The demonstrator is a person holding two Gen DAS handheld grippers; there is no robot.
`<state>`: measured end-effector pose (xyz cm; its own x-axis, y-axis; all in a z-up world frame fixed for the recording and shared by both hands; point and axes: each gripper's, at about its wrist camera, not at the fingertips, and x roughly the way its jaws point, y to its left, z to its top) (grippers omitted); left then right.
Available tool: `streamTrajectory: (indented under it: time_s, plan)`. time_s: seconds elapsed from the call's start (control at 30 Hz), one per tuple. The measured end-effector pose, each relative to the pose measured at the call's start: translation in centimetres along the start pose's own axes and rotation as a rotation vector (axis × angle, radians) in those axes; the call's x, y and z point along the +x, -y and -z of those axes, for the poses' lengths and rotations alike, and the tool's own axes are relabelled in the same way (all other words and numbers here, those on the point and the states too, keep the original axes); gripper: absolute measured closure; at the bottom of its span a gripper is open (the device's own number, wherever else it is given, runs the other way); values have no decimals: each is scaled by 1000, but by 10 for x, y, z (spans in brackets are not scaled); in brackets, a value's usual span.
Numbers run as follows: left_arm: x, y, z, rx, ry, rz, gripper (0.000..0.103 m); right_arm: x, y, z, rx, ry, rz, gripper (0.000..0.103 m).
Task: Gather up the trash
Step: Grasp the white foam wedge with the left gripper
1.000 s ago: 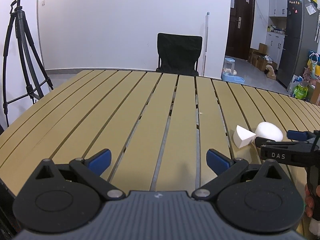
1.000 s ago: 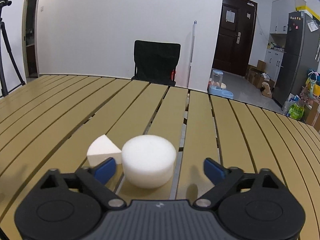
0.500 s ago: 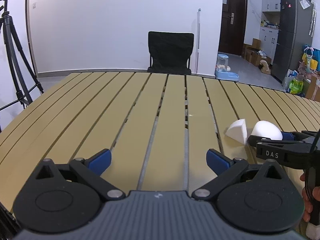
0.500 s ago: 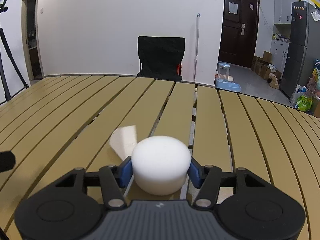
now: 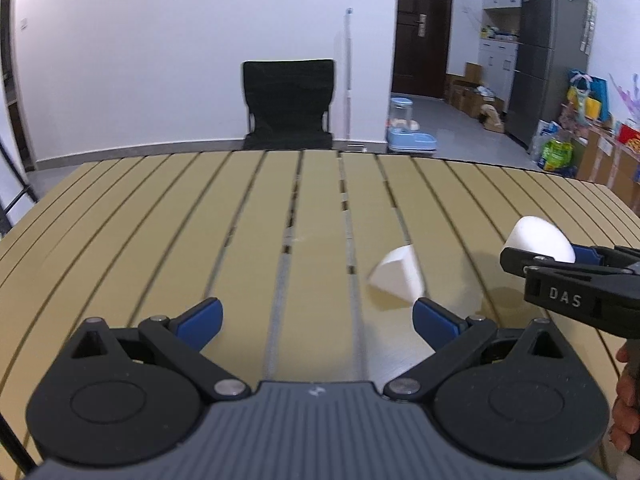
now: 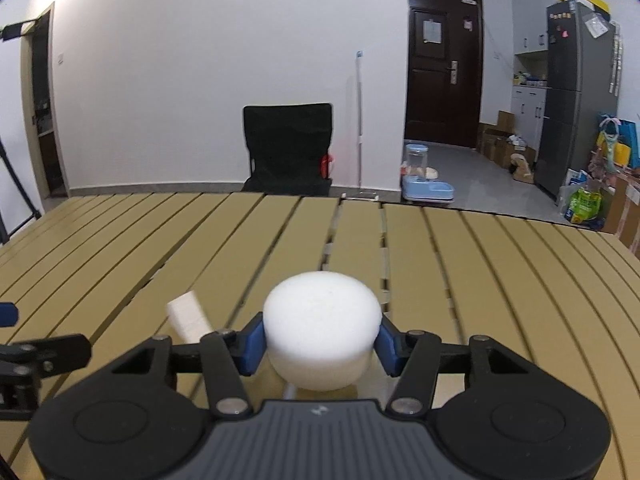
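White foam puck [image 6: 322,330] pinched in right gripper [image 6: 321,340]; left gripper [image 5: 316,318] agape, empty, foam wedge [image 5: 398,271] at one o'clock, its broad face only there.

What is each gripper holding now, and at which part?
The right gripper holds the round white foam piece by its two opposite curved sides. The left gripper is open and holds nothing; the white foam wedge lies just ahead of it.
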<state>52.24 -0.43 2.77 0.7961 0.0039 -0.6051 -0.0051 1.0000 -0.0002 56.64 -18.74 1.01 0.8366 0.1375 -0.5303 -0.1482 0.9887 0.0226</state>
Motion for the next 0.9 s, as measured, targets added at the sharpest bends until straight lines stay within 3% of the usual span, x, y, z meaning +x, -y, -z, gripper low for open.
streamTrajectory:
  time_s: [0.4, 0.7, 0.77, 0.9]
  plan:
    - [46, 47, -19, 79, -15, 35, 1, -17, 65, 5, 50, 17, 81, 49]
    - [79, 57, -24, 89, -67, 50, 38, -34, 112, 15, 97, 32, 128, 49]
    - [85, 57, -23, 91, -82, 52, 66, -36, 119, 18, 106, 30, 131, 49]
    - [87, 56, -23, 86, -72, 81, 73, -37, 128, 23, 121, 22, 129, 49]
